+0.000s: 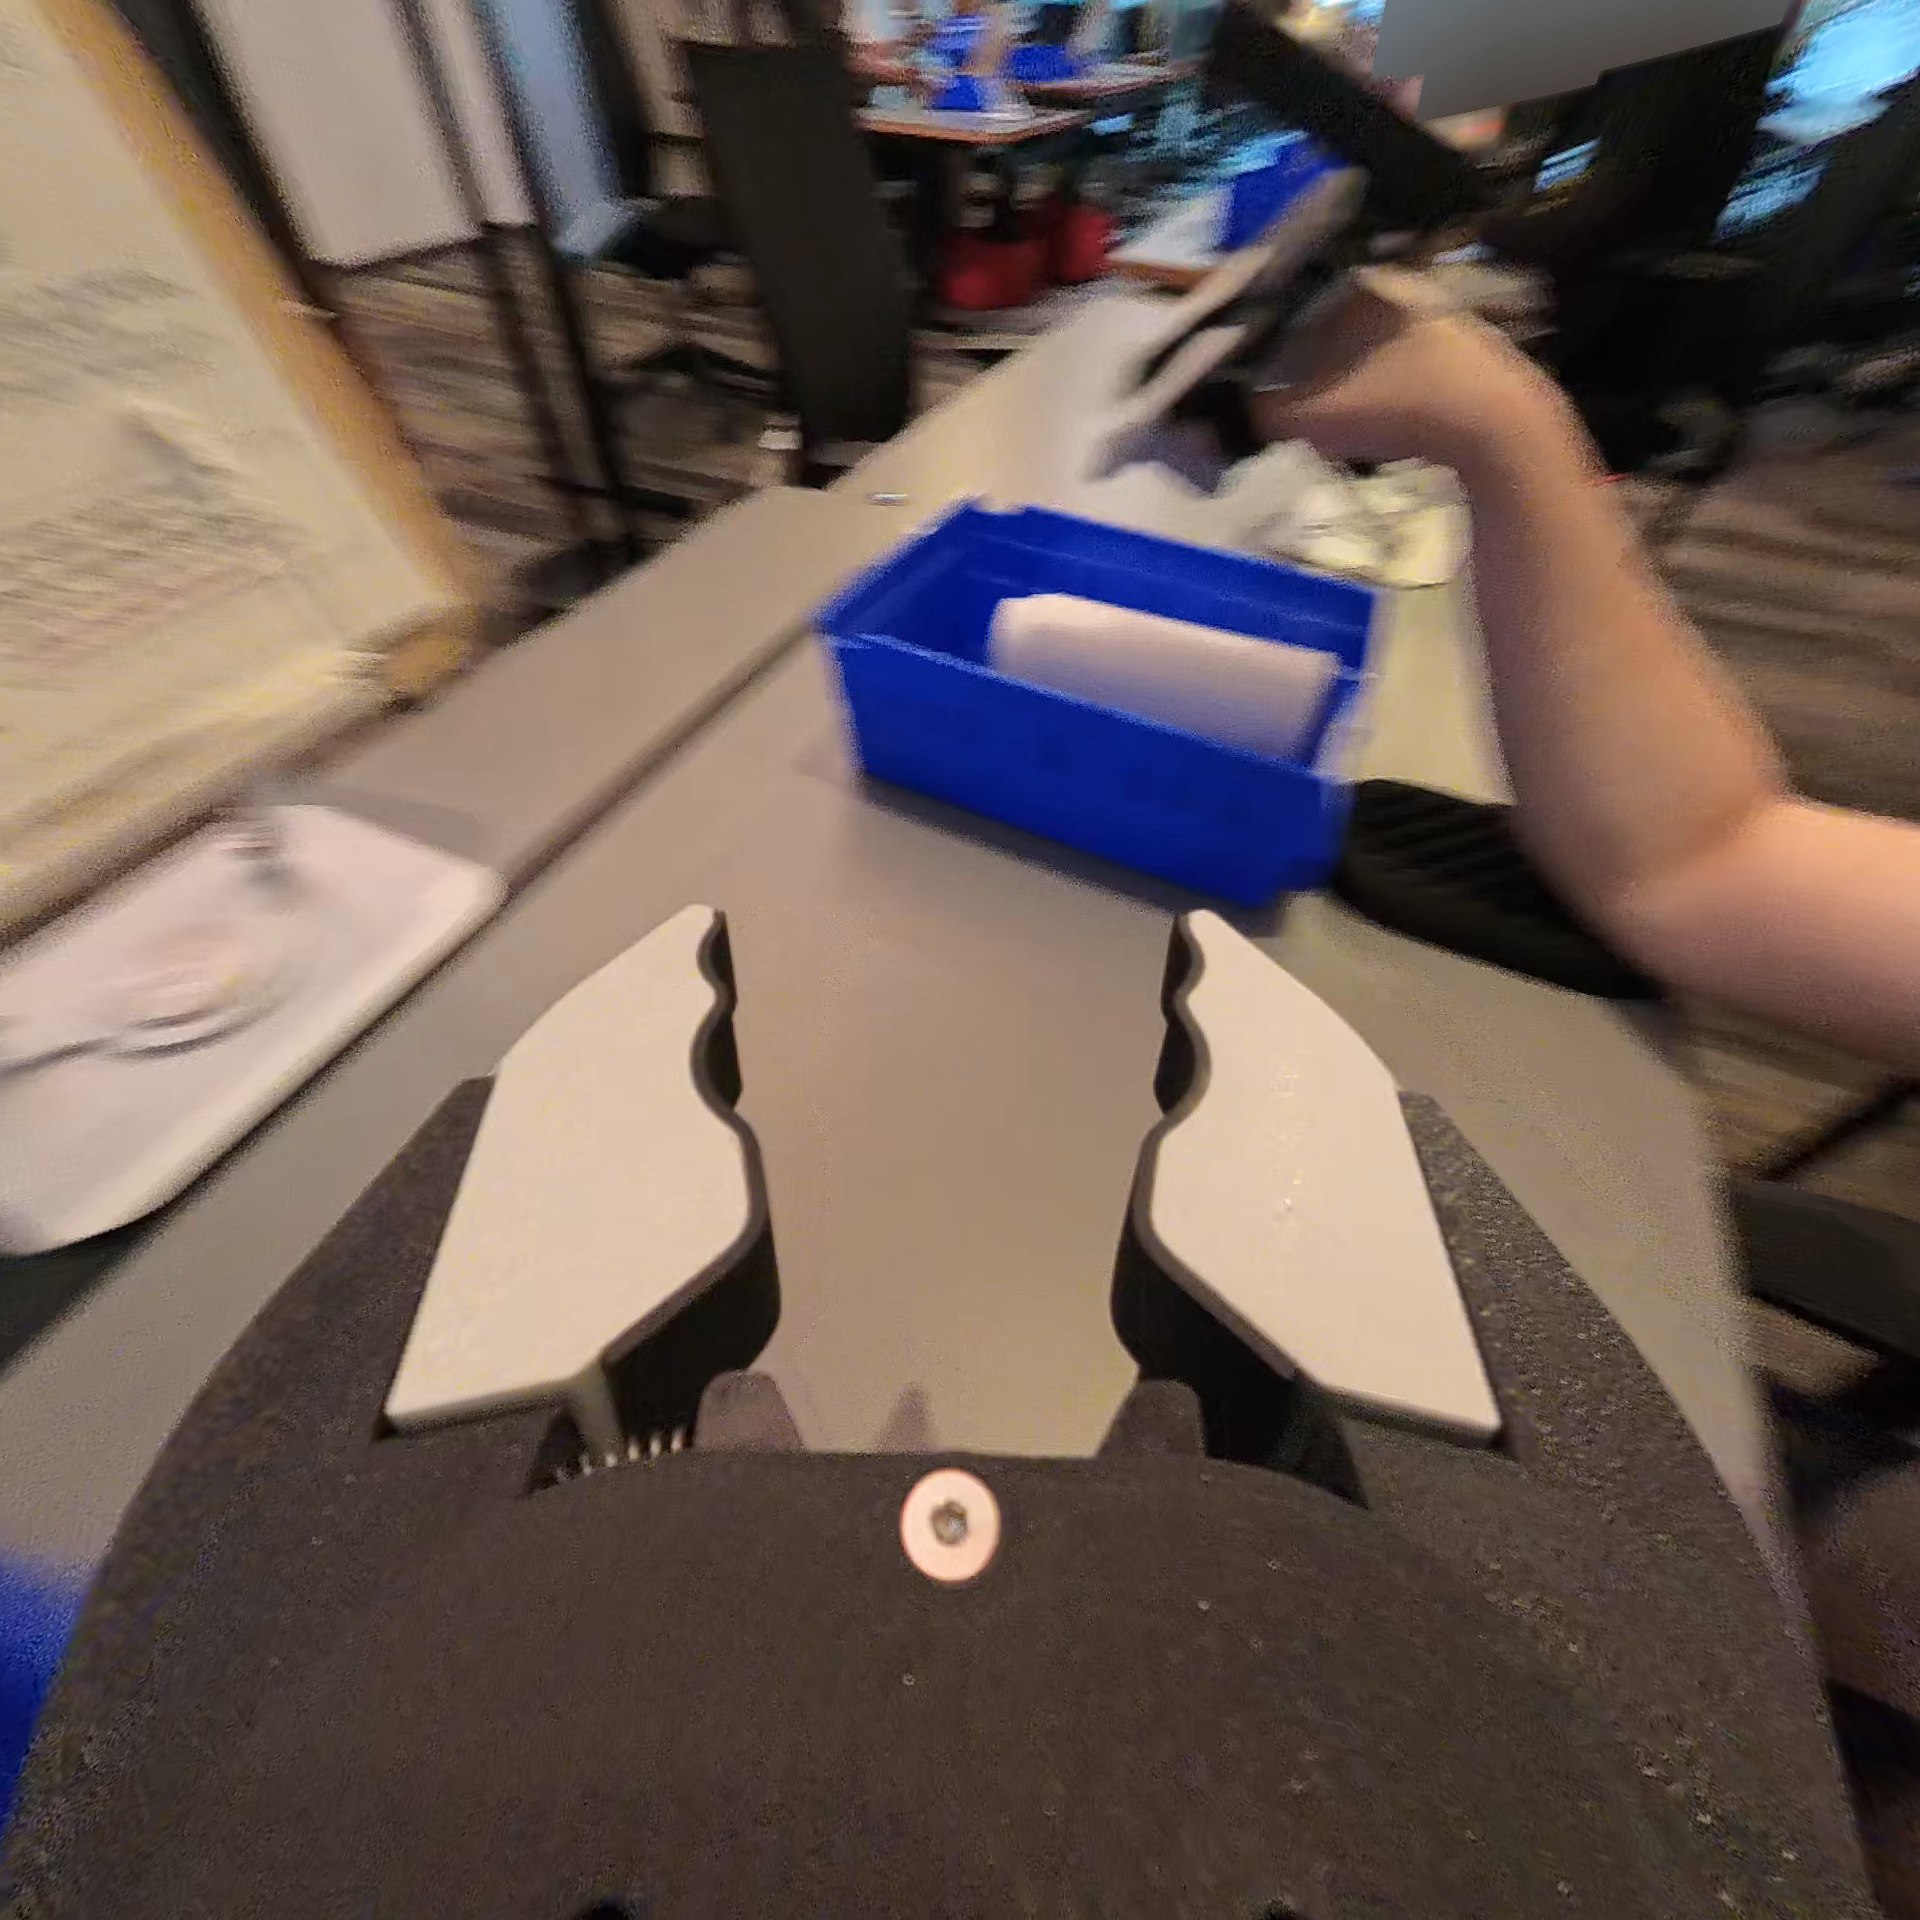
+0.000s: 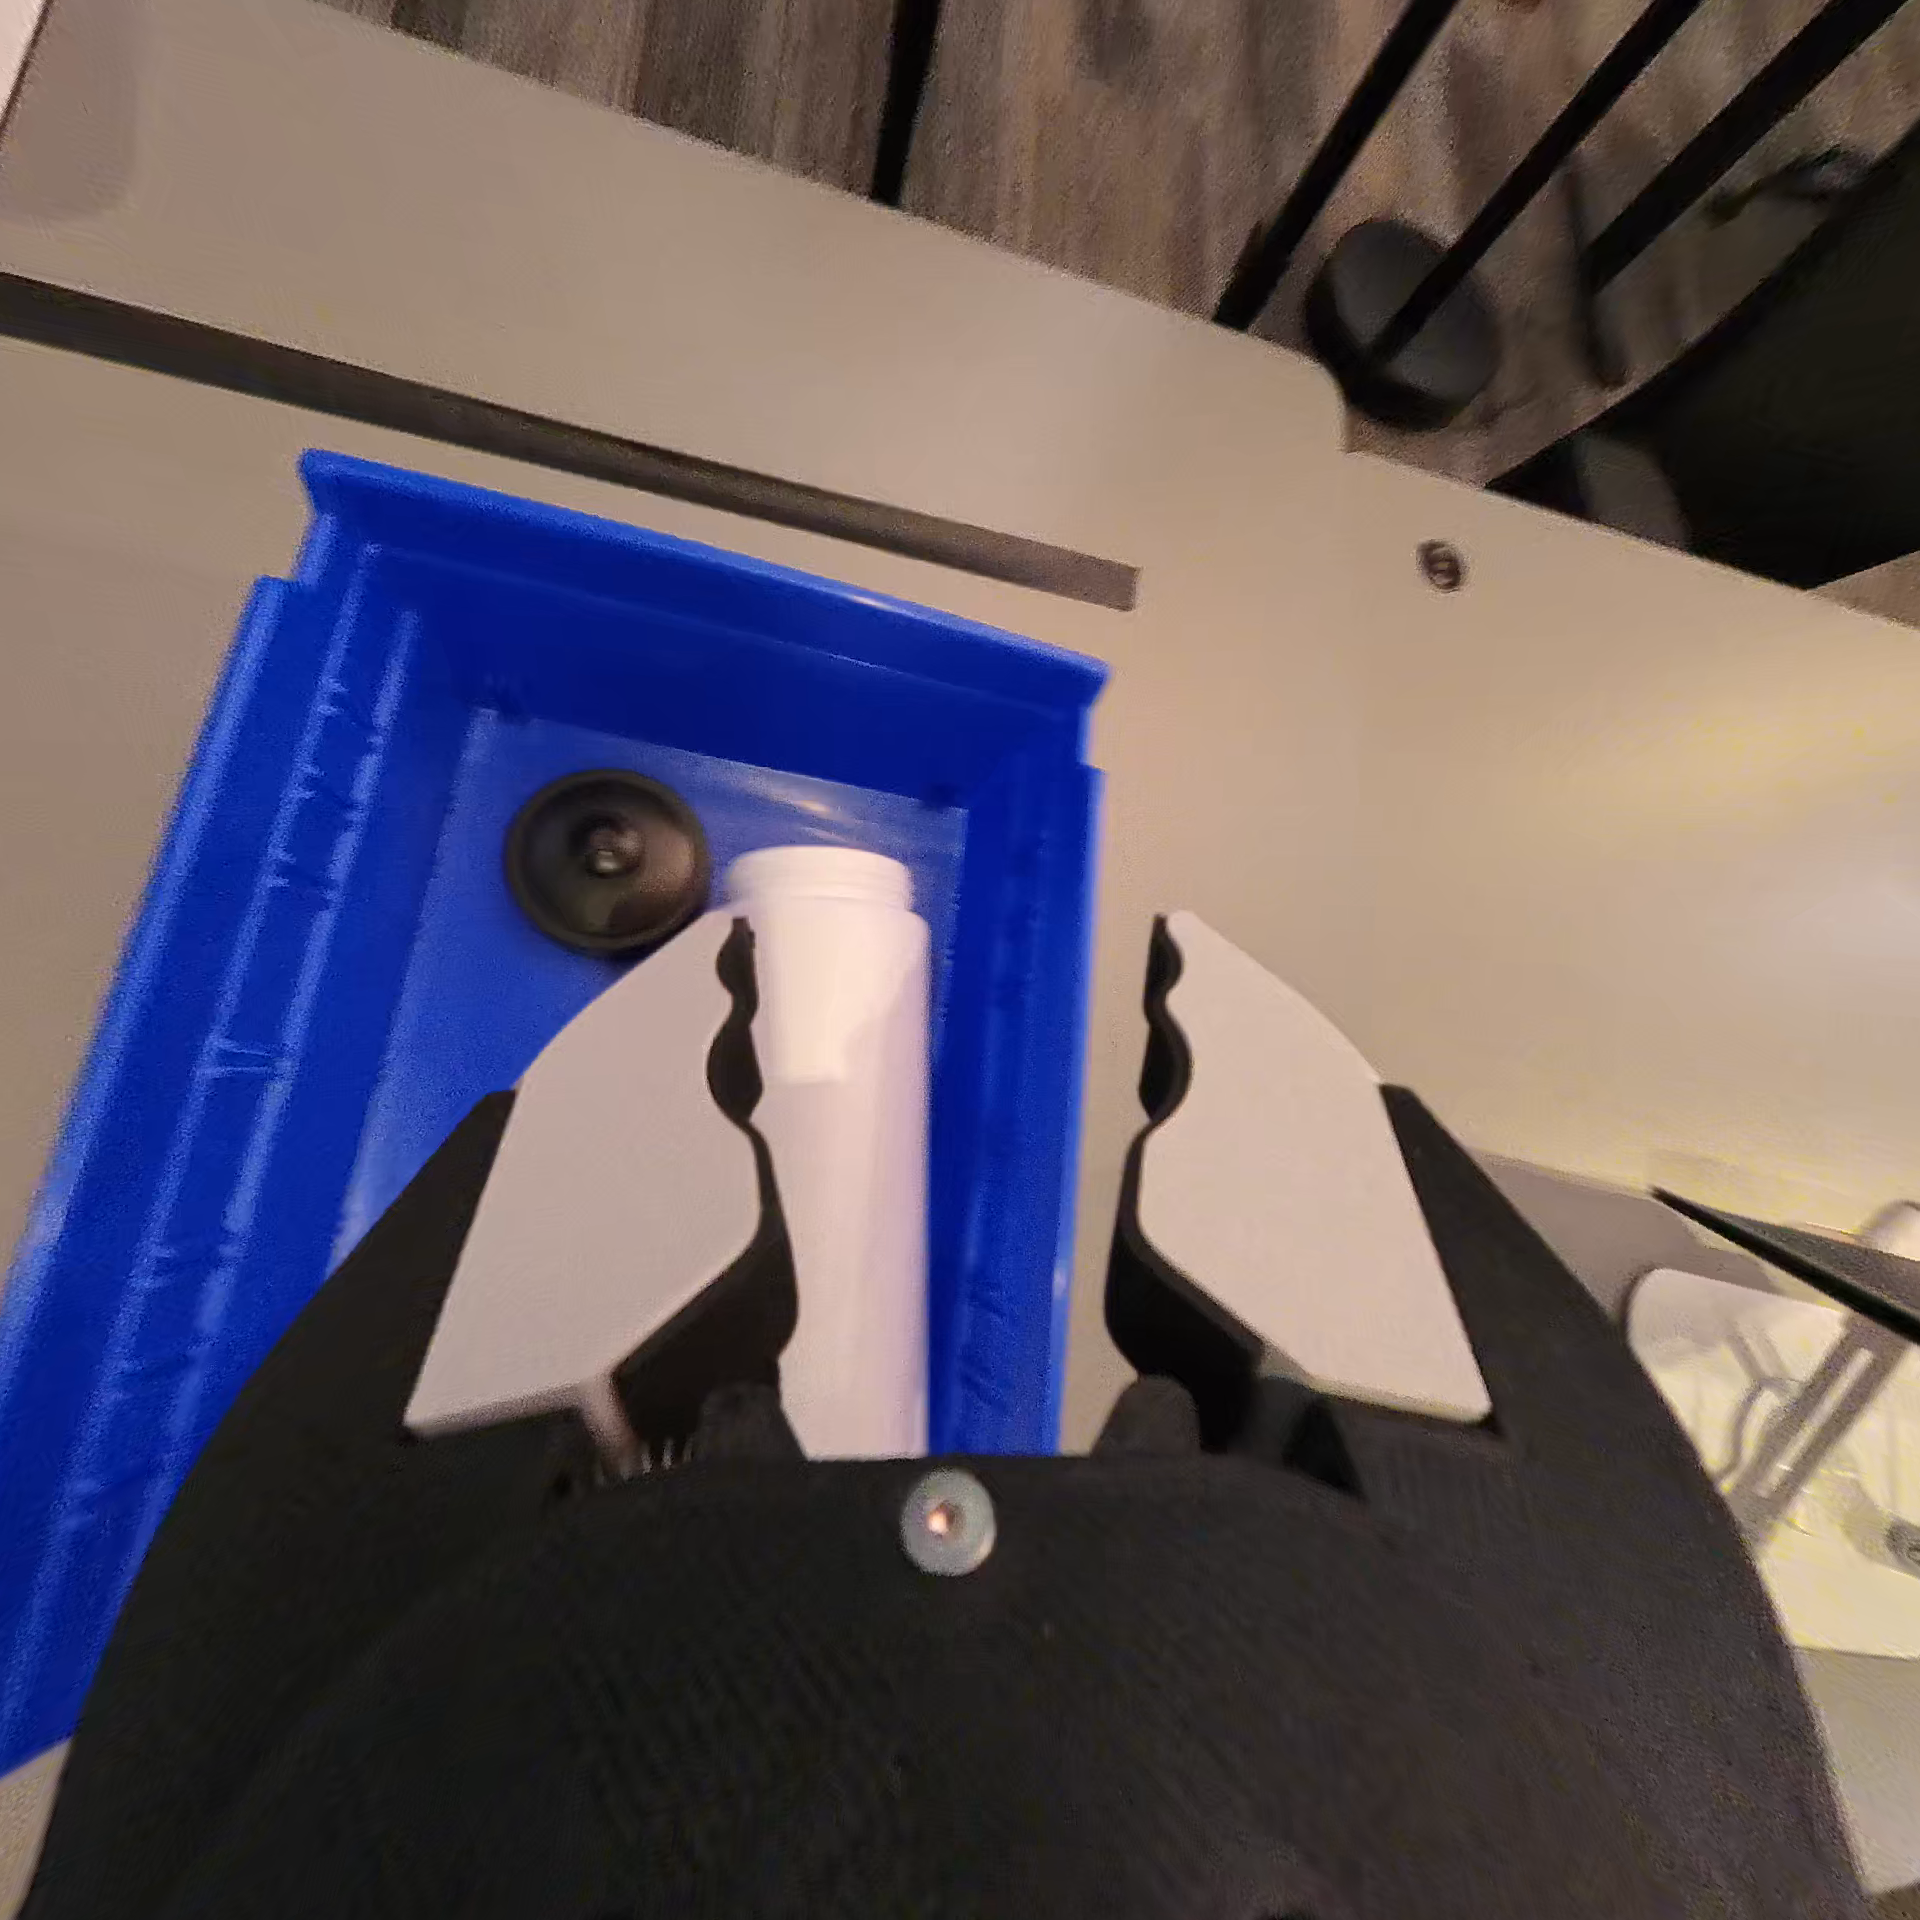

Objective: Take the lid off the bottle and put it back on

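Left wrist view
Left gripper (image 1: 948, 935): nearest the lens, fingers spread wide with nothing between them, above bare grey table (image 1: 935, 1143).
Blue bin (image 1: 1081, 769): on the table ahead of the fingers; white bottle (image 1: 1164, 665) lies inside it on its side.
Right gripper (image 1: 1226, 343): blurred, held by a hand (image 1: 1423, 384) above the bin's far end.
White tray (image 1: 208, 997): at the left table edge.

Right wrist view
Right gripper (image 2: 948, 935): fingers released, empty, over the bin (image 2: 260, 935).
Bottle (image 2: 862, 1143): lying flat along the bin's right wall, long axis parallel to the bin's length, threaded open neck pointing away from the camera.
Black lid (image 2: 608, 862): off the bottle, on the bin floor just left of the neck.
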`<action>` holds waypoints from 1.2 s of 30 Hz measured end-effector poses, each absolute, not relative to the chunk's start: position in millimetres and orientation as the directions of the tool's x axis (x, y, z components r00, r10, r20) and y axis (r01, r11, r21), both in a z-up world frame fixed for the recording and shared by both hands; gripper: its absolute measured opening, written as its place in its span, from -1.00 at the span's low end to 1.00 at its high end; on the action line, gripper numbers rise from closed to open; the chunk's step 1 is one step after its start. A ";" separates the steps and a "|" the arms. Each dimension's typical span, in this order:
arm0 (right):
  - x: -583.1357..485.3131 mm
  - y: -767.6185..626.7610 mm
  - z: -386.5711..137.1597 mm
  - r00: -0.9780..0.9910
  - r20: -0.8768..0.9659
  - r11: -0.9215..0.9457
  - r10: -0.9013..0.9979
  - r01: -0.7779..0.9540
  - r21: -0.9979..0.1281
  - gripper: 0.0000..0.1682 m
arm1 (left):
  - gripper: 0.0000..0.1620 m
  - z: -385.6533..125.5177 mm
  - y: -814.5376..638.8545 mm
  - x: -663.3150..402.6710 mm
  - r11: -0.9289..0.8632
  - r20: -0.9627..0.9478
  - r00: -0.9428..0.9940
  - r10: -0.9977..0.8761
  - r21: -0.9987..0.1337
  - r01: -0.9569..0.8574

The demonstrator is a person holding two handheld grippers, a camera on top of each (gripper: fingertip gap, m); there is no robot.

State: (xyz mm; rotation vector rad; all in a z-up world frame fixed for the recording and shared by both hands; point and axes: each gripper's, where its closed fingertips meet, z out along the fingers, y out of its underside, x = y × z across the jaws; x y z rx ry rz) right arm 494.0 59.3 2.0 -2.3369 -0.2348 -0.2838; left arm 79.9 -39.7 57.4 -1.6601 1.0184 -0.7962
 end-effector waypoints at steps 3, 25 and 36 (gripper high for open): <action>529.8 36.6 -39.8 0.969 0.233 -0.848 0.083 0.191 -0.495 -0.17 | 0.00 72.5 -2.3 7.5 -0.099 -0.231 0.683 -0.693 -0.908 -0.408; 512.4 7.3 -118.1 0.985 -0.166 -0.989 0.039 0.014 -0.146 -0.91 | -0.13 -60.1 8.2 -293.5 -0.904 -0.209 0.975 -0.068 -0.401 -0.149; 445.2 5.3 -118.0 0.965 -0.245 -0.994 0.095 0.079 -0.077 -0.87 | -0.50 -116.5 -15.2 -305.9 -0.986 -0.117 0.991 -0.059 -0.148 -0.077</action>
